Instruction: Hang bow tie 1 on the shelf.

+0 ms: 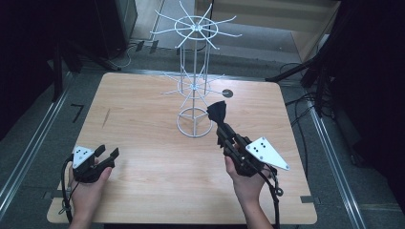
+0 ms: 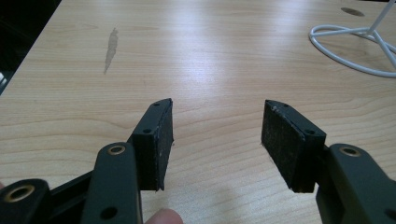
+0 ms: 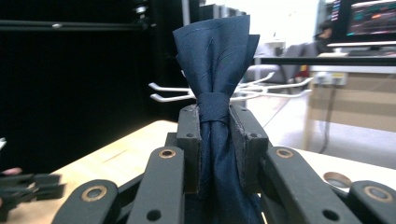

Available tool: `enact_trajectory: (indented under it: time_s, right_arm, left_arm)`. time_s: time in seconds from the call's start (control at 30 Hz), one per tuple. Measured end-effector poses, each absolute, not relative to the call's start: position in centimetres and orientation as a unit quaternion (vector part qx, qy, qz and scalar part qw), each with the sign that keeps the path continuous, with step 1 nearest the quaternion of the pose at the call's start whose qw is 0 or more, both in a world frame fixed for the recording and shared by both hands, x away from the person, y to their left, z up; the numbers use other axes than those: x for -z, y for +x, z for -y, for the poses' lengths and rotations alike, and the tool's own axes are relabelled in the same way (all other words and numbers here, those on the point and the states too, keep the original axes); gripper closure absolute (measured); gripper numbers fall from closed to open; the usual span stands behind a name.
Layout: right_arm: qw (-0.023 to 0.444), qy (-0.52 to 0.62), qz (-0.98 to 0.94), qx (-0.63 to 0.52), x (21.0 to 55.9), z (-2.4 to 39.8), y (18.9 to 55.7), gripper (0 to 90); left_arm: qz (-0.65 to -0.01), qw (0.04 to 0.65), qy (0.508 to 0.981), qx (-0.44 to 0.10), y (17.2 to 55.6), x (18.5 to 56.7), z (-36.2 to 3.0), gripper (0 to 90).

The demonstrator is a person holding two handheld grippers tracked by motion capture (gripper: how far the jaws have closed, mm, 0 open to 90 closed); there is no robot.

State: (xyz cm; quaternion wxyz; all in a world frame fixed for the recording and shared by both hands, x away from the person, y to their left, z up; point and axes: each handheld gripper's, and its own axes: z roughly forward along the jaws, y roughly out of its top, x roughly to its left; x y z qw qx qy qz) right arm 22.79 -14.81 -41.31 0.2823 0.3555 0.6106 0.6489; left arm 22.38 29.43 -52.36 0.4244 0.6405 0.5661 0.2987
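Plainly, the right claw (image 3: 215,149) pinched the navy bow tie (image 3: 215,70) below its knot, so it risked snagging the white wire rack (image 1: 195,86) while the left claw (image 2: 217,140) sat spread.

Dark blue bow tie (image 3: 214,65) of finely woven matt cloth; table (image 1: 143,124) of smooth pale wood; rack (image 1: 195,71) of glossy white wire

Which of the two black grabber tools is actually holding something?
The right gripper: its jaws pinch a dark blue bow tie near the white wire rack. The left gripper rests open over the table.
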Motion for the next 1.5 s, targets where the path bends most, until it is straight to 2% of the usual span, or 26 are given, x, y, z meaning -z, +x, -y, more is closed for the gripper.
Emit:
enact_trajectory:
  time_s: [0.33, 0.67, 0.97, 1.2, 1.5]
  right_arm:
    - [0.225, 0.355, -0.617, -0.666, 40.7, 14.8, 25.4, 76.3]
    - [0.199, 0.373, -0.615, -0.666, 40.4, 15.4, 27.3, 74.9]
    - [0.189, 0.383, -0.620, -0.659, 40.5, 15.5, 28.9, 71.5]
    - [0.210, 0.405, -0.615, -0.644, 41.0, 15.5, 29.9, 76.3]
    - [0.213, 0.406, -0.610, -0.646, 40.7, 16.5, 30.8, 76.8]
  left_arm:
    - [-0.565, 0.425, 0.641, -0.298, 22.4, 52.4, -29.4, 45.0]
    - [-0.564, 0.425, 0.643, -0.297, 22.4, 52.4, -29.4, 45.1]
    - [-0.564, 0.425, 0.643, -0.298, 22.4, 52.4, -29.4, 45.1]
    - [-0.563, 0.424, 0.644, -0.298, 22.4, 52.4, -29.4, 45.2]
    - [-0.562, 0.425, 0.644, -0.298, 22.4, 52.4, -29.4, 45.2]
